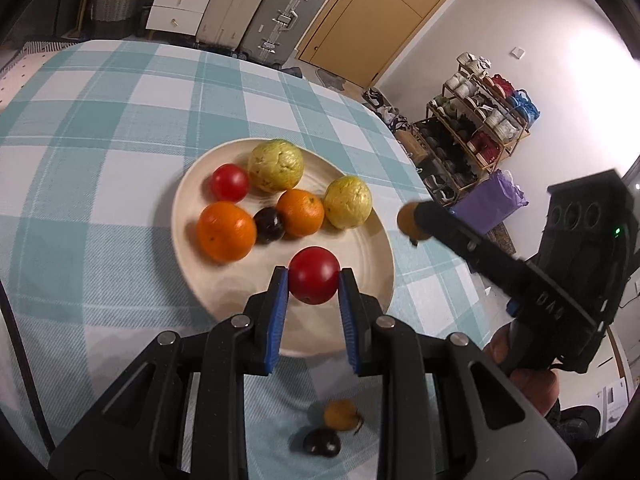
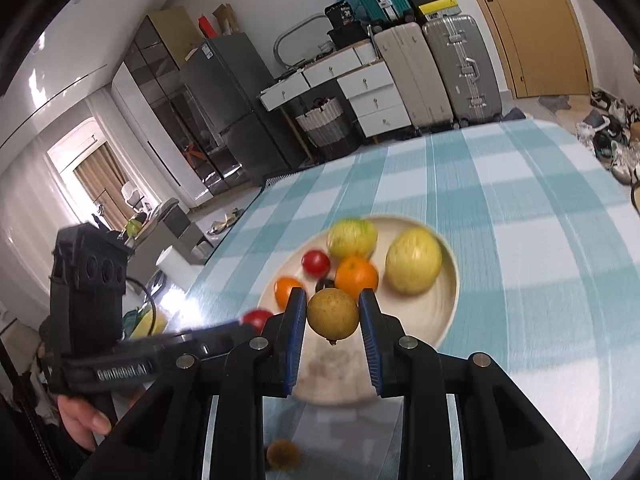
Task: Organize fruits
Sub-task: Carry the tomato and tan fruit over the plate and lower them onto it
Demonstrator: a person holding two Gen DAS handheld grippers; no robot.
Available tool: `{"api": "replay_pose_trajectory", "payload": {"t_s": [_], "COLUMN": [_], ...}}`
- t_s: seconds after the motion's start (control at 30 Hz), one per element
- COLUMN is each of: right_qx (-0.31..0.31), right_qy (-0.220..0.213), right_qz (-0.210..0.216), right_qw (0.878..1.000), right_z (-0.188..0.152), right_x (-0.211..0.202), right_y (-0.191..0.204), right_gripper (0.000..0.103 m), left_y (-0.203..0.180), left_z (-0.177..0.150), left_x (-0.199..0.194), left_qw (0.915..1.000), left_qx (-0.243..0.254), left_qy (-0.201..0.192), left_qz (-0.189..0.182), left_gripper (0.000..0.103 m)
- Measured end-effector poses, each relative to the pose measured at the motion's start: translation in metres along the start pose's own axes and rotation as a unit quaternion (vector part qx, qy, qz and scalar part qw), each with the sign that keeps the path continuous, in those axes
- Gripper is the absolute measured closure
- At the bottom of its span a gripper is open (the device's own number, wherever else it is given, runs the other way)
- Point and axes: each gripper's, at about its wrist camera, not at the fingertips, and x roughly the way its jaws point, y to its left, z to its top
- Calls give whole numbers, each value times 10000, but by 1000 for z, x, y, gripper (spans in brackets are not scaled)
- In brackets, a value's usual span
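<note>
A cream plate (image 1: 360, 248) (image 2: 444, 308) on the checked tablecloth holds two yellow-green guavas (image 1: 276, 165), two oranges (image 1: 227, 231), a red tomato (image 1: 229, 182) and a dark plum (image 1: 269, 224). My left gripper (image 1: 313, 280) is shut on a second red tomato (image 1: 314, 275), held just above the plate's near rim. My right gripper (image 2: 333, 314) is shut on a small yellow-brown fruit (image 2: 333, 313) above the plate's near edge; it shows in the left wrist view (image 1: 408, 220) at the plate's right.
A small orange fruit (image 1: 341, 414) and a dark plum (image 1: 322, 442) lie on the cloth (image 1: 100, 140) near me, below the left gripper. Suitcases (image 2: 460, 68), drawers and a shoe rack (image 1: 476, 128) stand beyond the table edge.
</note>
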Motion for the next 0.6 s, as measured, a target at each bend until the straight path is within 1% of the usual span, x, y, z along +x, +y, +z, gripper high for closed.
{"api": "replay_pose_trajectory", "payload": {"t_s": [0.1,0.23,0.33,0.5,0.6], "right_qx": [-23,-103,-38,120,123], "right_qy": [-128,-138,-145,-108,6], "right_qz": [28,-2,-22,-38,-61], "right_qw": [9999,9999,9999,9999,9999], "right_z": [14,30,40,48,50], "right_x": [3,14,25,40,53], "right_y": [-1,-4,-14,-28,-32], "right_gripper": [75,75,75,75,75], "left_y": [-2,-9,-12,-14,-14], "left_z": [8,16,19,22,24], "left_x": [11,27,41,58,66], "left_qw": [10000,9999,9996,9992,9991], "left_qx": [-47,-38,-45,-90,-111], "left_qy": [49,139,241,350,380], "left_qz": [-41,-77,-114,-174,-176], "left_gripper": [81,81,81,81,81]}}
